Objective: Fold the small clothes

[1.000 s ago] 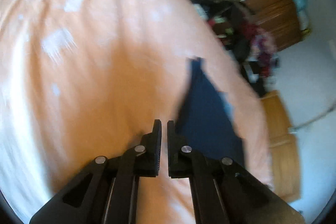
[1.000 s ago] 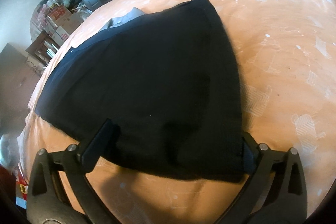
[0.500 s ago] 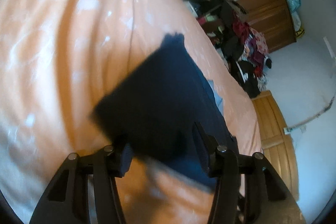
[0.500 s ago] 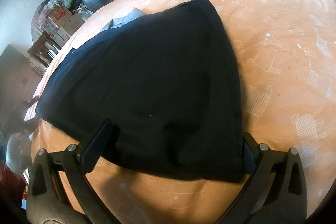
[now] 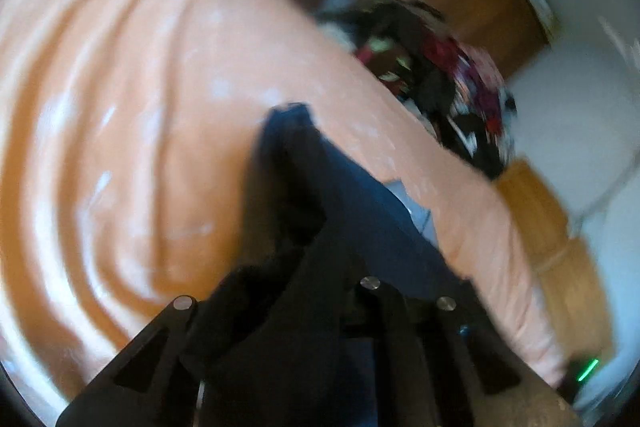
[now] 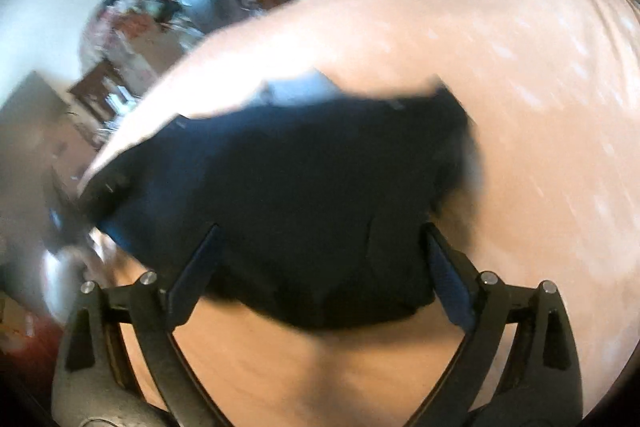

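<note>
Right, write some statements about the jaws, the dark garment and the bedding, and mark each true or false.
1. The dark garment lies on an orange bedsheet. True.
2. The right gripper has its jaws clamped shut. False: they stand wide apart, one on each side of the garment's near edge.
3. The garment is white. False: it is dark navy.
4. Dark cloth drapes over the left gripper. True.

Both wrist views look down close, sharing the dark garment [image 5: 352,203]
</note>
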`<action>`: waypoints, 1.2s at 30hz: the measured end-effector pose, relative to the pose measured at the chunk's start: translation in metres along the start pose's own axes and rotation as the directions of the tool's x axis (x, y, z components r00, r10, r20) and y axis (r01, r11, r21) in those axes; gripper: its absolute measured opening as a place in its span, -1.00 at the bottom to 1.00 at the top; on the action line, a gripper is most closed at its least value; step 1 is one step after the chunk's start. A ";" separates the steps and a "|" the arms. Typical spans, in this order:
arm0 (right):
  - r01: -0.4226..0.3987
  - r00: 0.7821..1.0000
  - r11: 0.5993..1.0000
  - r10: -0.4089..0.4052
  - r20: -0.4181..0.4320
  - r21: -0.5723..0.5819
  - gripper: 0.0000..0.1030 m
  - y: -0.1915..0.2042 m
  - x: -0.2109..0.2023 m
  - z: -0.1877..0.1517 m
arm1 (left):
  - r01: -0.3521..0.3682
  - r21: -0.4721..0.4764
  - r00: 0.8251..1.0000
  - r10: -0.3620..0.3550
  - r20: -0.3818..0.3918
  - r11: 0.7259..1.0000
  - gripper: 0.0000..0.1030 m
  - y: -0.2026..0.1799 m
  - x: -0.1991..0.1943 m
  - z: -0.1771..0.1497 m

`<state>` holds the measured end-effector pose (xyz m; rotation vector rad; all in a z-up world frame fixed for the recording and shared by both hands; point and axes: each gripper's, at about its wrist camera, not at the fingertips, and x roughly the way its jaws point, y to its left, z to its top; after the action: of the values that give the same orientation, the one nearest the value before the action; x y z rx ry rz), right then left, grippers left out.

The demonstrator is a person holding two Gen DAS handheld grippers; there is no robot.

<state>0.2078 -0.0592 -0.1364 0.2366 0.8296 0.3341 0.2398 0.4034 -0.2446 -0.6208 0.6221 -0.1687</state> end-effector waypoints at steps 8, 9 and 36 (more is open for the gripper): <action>-0.315 0.946 0.937 0.299 -0.125 -0.147 0.90 0.140 0.087 0.128 | 0.012 0.254 0.999 -0.019 0.026 0.967 -0.78 -0.072 -0.011 -0.002; -0.289 0.955 0.936 0.266 -0.135 -0.202 0.88 0.151 0.089 0.130 | 0.021 0.255 0.999 -0.028 0.026 0.967 -0.77 -0.074 -0.011 0.000; -0.381 0.922 0.923 0.376 -0.098 -0.044 0.92 0.100 0.055 0.093 | 0.052 0.388 0.998 -0.061 0.010 0.920 -0.74 -0.123 -0.022 -0.018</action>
<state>0.2927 0.0468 -0.0800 0.3268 0.8572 0.7384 0.2160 0.3022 -0.1724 -0.2557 0.5297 -0.3306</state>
